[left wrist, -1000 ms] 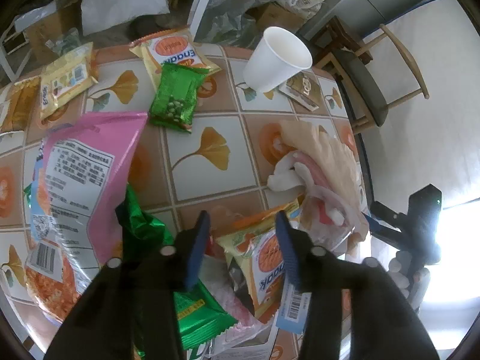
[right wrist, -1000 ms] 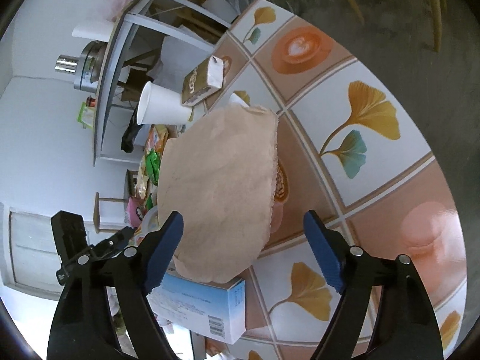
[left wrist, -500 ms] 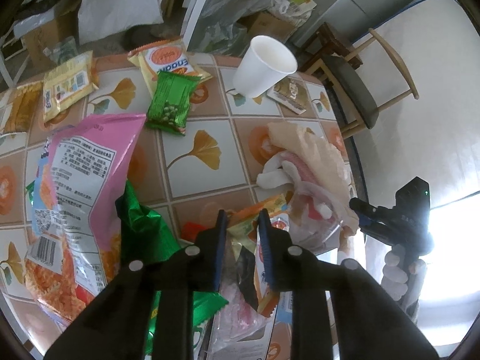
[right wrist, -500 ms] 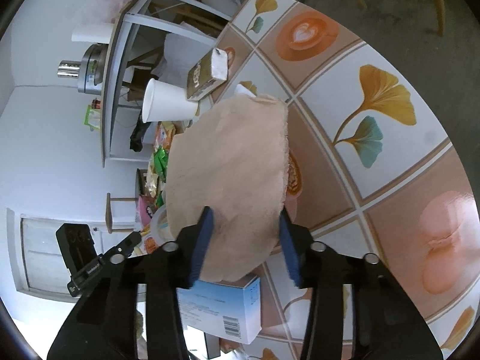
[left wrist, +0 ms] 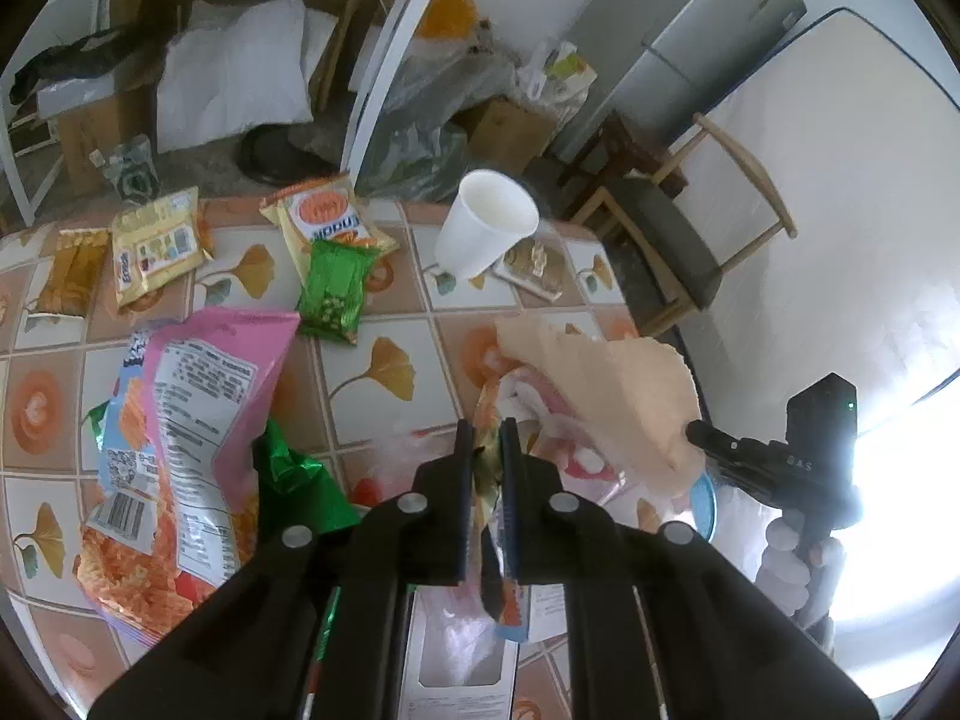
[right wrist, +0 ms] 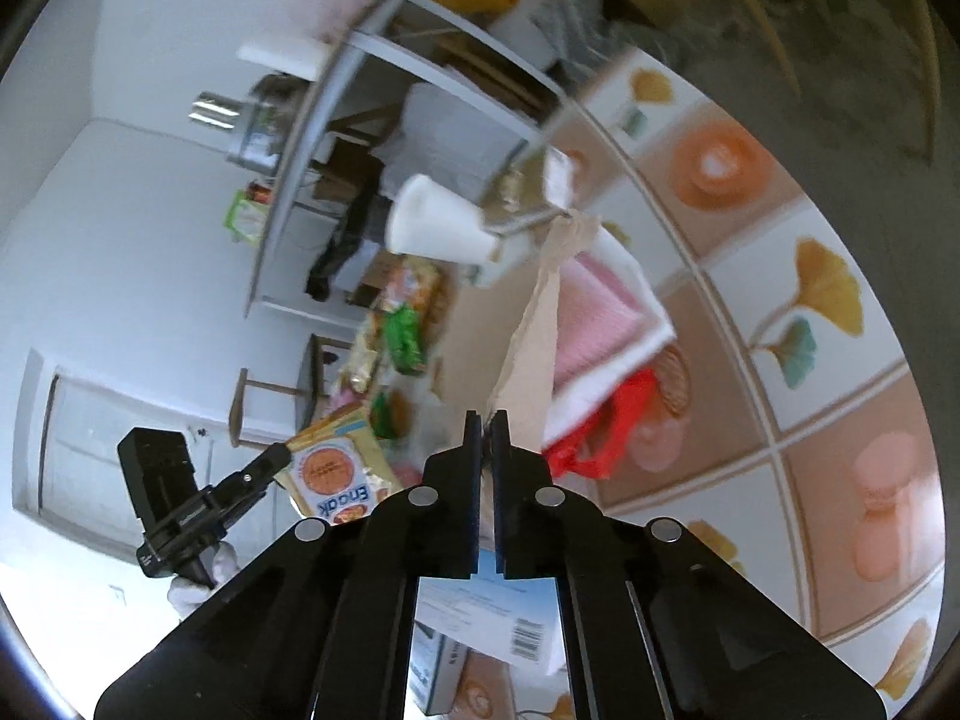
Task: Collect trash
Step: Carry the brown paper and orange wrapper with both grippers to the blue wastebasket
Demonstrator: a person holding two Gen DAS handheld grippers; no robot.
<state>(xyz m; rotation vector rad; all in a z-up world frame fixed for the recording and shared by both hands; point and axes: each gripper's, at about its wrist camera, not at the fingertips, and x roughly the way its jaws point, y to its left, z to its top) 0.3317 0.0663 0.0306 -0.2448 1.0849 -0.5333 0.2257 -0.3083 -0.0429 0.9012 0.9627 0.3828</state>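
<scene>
The left claw [left wrist: 487, 441] is clenched on a crumpled snack wrapper [left wrist: 493, 546], its jaws having just been closing with the wrapper between them; the orange and yellow packet hangs pinched between the pads, above the litter at the near edge of the bench [left wrist: 384, 306]. The right claw [right wrist: 487, 429] has likewise just been closing and now grips the lower edge of a tan paper sheet [right wrist: 531, 354], which stands up edge-on from the jaws, lifted off a pink and white cloth [right wrist: 600, 324] and a red plastic bag [right wrist: 606, 432] that lie on the tiled bench beneath it. In the left wrist view the same sheet hangs from the other claw's tip at the right, over the cloth. More trash lies spread across the bench: a big pink snack bag [left wrist: 198, 414] at the left, a green crumpled wrapper [left wrist: 294, 480] just beside it, a small green packet [left wrist: 336, 294] near the middle, yellow packets [left wrist: 156, 243] toward the far edge, and a white paper cup [left wrist: 486, 228] standing at the far side. A white box with a barcode [right wrist: 480, 624] sits right under the right claw.
</scene>
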